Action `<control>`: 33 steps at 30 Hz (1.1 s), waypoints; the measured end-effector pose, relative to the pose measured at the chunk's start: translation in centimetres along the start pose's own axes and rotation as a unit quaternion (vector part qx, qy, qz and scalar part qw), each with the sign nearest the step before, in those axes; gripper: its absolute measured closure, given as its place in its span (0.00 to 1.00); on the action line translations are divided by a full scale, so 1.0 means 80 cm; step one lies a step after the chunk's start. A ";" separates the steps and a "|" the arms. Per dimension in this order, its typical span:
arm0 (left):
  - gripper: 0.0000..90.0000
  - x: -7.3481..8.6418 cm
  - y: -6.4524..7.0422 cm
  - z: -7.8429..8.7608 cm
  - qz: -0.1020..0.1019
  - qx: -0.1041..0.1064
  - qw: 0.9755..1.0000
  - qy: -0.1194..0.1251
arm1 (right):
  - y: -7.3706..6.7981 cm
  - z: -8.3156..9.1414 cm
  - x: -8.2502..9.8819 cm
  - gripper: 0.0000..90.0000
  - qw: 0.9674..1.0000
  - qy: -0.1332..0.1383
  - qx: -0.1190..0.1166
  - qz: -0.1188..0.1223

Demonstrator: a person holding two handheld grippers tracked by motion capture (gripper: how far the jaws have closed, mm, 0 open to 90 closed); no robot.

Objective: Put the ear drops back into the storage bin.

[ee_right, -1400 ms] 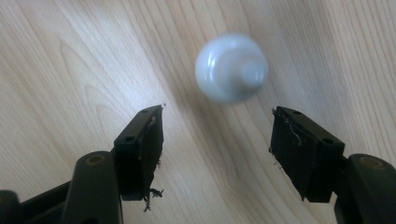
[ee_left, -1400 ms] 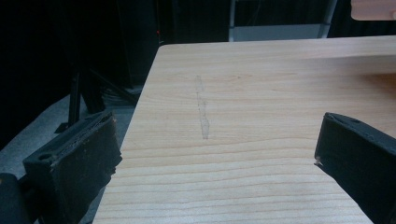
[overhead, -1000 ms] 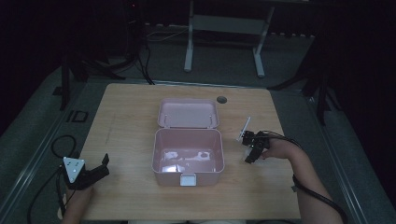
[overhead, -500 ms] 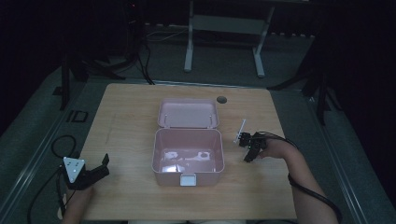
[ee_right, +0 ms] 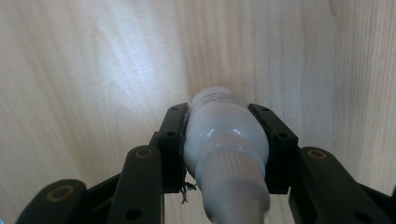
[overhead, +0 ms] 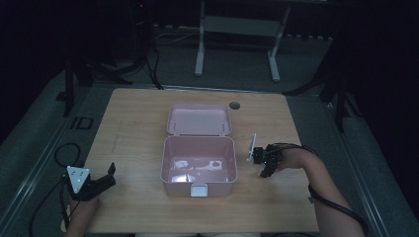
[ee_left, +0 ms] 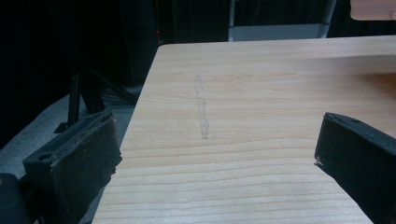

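An open pink box (overhead: 164, 163) stands mid-table, its lid (overhead: 199, 120) laid back flat behind it. Pale shapes lie on its floor; I cannot tell what they are. Just right of the box, my right gripper (overhead: 266, 168) points down at the table. In the right gripper view it (ee_right: 226, 116) is shut on a white bottle (ee_right: 224, 140), cap end towards the camera, above bare wood. My left gripper (overhead: 106, 178) rests near the table's front left corner. Its jaws stand wide apart in the left gripper view (ee_left: 215, 144), with nothing between them.
The wooden table (overhead: 133, 128) has a round cable hole (overhead: 234, 105) at the back. A white latch (overhead: 199, 190) sits on the box's front wall. Cables trail from both grippers. Dark floor and a desk frame (overhead: 237, 24) lie beyond the far edge.
My right gripper, with the bottle, has shifted a little left towards the box and slightly nearer. The left gripper has stayed still.
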State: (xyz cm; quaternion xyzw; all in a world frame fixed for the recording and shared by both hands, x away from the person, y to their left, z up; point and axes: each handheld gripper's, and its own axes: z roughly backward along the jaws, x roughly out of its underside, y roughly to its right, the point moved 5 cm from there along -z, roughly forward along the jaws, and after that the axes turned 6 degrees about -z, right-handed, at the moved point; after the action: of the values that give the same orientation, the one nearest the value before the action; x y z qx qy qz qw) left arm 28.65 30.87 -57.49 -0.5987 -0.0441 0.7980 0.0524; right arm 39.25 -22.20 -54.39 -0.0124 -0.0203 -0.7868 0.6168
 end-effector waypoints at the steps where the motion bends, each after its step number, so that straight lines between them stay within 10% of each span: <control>1: 0.00 0.000 0.000 0.000 0.000 0.000 1.000 0.000 | -0.003 0.002 -0.001 0.66 1.000 -0.001 0.004 0.006; 13: 0.00 0.000 0.000 0.000 -0.001 -0.002 1.000 0.000 | -0.045 0.037 -0.011 0.66 0.996 -0.014 0.035 0.078; 23: 0.00 0.000 0.000 0.000 0.000 -0.004 1.000 0.000 | -0.065 0.086 -0.025 0.66 0.999 -0.002 0.020 0.036; 33: 0.00 0.000 0.000 0.000 0.001 -0.004 1.000 -0.001 | -0.080 0.147 -0.051 0.66 0.998 0.011 0.034 0.048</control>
State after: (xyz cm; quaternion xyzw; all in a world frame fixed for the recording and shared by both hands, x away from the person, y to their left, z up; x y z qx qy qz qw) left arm 28.66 30.89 -57.49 -0.5983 -0.0471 0.7984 0.0491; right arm 33.93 -16.16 -42.91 0.0165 -0.0398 -0.7553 0.6540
